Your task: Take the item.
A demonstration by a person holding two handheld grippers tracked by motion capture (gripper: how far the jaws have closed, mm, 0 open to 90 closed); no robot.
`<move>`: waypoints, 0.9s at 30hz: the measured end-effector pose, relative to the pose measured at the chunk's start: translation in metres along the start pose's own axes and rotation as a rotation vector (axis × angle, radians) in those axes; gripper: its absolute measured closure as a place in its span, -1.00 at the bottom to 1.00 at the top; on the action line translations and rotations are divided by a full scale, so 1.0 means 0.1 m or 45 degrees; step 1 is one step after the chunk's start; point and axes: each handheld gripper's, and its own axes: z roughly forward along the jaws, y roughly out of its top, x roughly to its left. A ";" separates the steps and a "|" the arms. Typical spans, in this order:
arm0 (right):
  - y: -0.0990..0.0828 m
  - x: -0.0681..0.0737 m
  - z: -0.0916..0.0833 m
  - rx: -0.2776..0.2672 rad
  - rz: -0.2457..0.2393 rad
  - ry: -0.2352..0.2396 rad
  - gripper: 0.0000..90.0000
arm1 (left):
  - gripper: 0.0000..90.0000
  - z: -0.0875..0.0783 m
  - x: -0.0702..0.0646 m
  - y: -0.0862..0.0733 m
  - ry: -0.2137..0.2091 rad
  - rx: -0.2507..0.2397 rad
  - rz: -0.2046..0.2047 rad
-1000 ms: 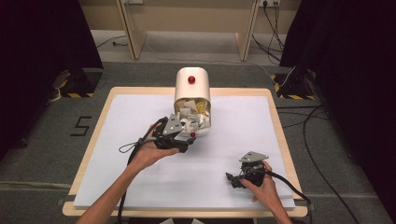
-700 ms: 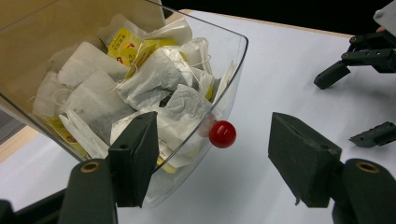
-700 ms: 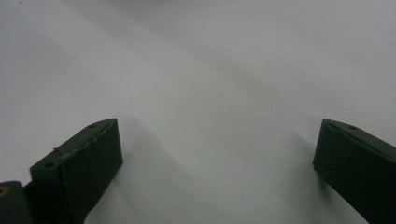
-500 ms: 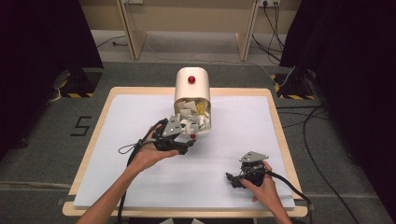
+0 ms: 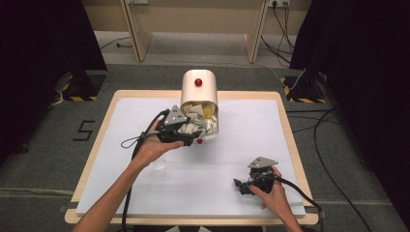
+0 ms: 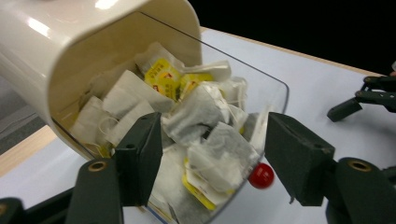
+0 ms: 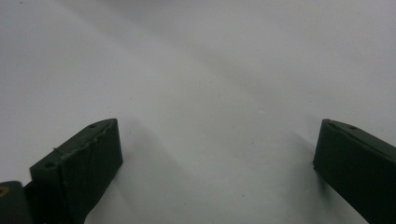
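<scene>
The left gripper [image 5: 189, 140] sits at the mouth of a cream plastic canister with a clear flip-down lid [image 6: 100, 56], lying on its side on the white table sheet [image 5: 241, 140]. Its 2 black jaws have just been closing a little yet stand well apart, with a heap of white paper tea bags [image 6: 205, 140] spilling between them; no pad visibly presses on a bag. A small red ball knob [image 6: 261, 176] on the lid lies just inside the right-hand jaw. The right gripper [image 5: 243, 185] rests low over bare sheet, well apart from the canister, its 2 jaws wide open and holding nothing.
</scene>
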 end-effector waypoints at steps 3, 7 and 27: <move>0.00 0.00 0.00 0.001 -0.004 -0.002 -0.96 | 0.03 0.08 0.05 0.05 0.023 0.033 0.031; 0.00 0.00 0.00 -0.002 -0.003 -0.001 -0.96 | 0.24 0.20 0.12 0.07 0.022 0.058 0.017; 0.00 -0.01 0.00 -0.001 -0.008 -0.001 -0.96 | 0.93 0.36 0.16 0.10 0.043 0.147 0.062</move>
